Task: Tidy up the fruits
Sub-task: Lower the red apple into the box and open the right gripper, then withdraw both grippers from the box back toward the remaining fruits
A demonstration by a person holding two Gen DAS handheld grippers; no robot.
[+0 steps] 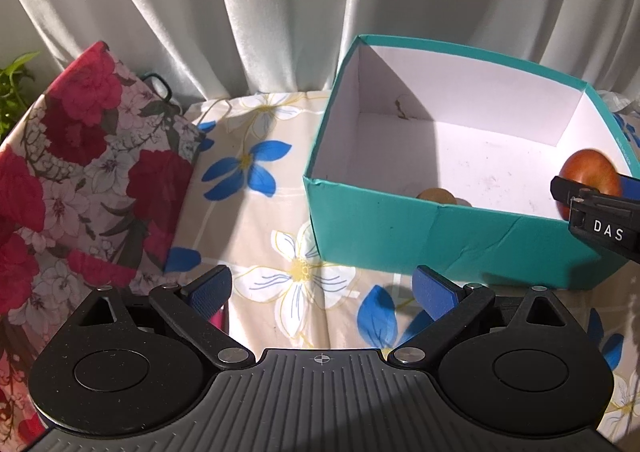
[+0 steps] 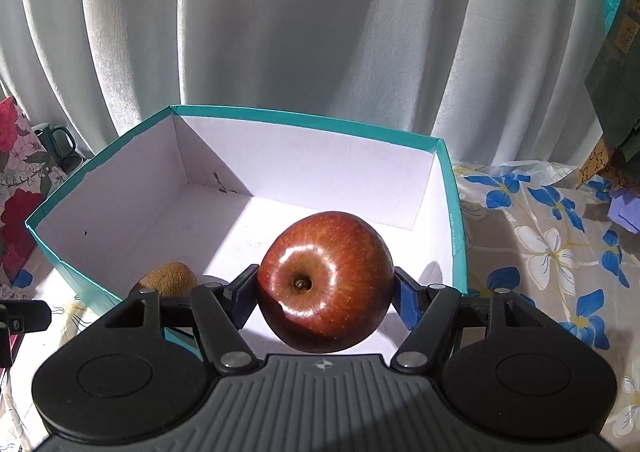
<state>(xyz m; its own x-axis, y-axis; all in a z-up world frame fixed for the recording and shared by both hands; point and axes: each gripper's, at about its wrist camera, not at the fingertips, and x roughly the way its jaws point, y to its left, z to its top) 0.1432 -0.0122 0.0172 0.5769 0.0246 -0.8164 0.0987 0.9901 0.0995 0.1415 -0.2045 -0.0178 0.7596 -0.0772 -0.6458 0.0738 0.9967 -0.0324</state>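
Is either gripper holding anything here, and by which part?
The right gripper holds a red apple by its two opposite sides, stem end toward the camera, above the teal box. The left gripper is open and holds nothing.

Red apple (image 2: pixel 326 282); teal box (image 2: pixel 304 119), white inside; brown kiwi (image 2: pixel 170 279).

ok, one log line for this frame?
right gripper: shut on apple, over teal box | left gripper: open | kiwi: in box

white curtain (image 1: pixel 240 11), floral cloth (image 1: pixel 280 211), rose-print cushion (image 1: pixel 80 155)
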